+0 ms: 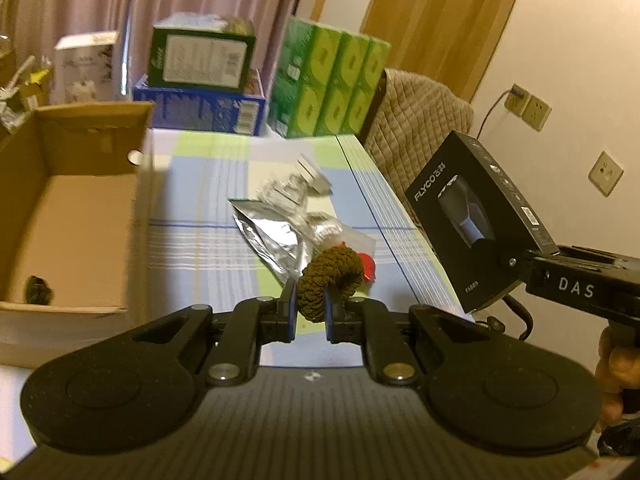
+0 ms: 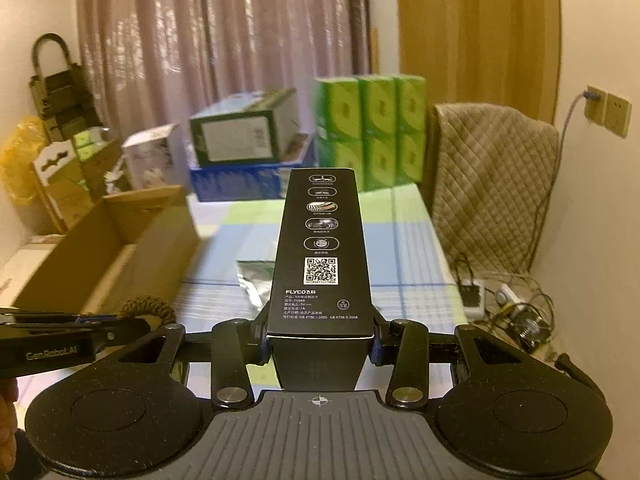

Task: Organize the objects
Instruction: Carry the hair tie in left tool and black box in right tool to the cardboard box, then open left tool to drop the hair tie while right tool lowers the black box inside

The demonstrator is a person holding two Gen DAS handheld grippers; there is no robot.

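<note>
Left gripper (image 1: pixel 310 314) is clenched on a brown braided ring (image 1: pixel 330 280), the blue pads pinching one side of the loop while the rest curls up and over to the right. It hangs above the tabletop (image 1: pixel 208 200), which carries a checked cloth in pale blue, green and white.

Right gripper (image 2: pixel 318 342) clamps a black box (image 2: pixel 320 256) marked FLYCO at its near end, so the box stands up and away from the fingers, its narrow side with icons and a QR code facing the camera. In the left wrist view that same box sits raised beyond the tabletop's right edge, with a hand (image 1: pixel 614 372) on the handle below it.

A cardboard box (image 1: pixel 72 200), open at the top, stands on the left of the tabletop with a small dark thing in its near corner. Near the middle lie a foil pouch (image 1: pixel 272 236), some clear plastic packets (image 1: pixel 296 192) too blurred to read, and a red item (image 1: pixel 366 266) partly behind the ring. At the far edge stand green tissue packs (image 1: pixel 332 84), and a green box (image 1: pixel 204 56) on a blue box (image 1: pixel 200 110). A quilted cover (image 2: pixel 492 184) drapes a chair on the right.
</note>
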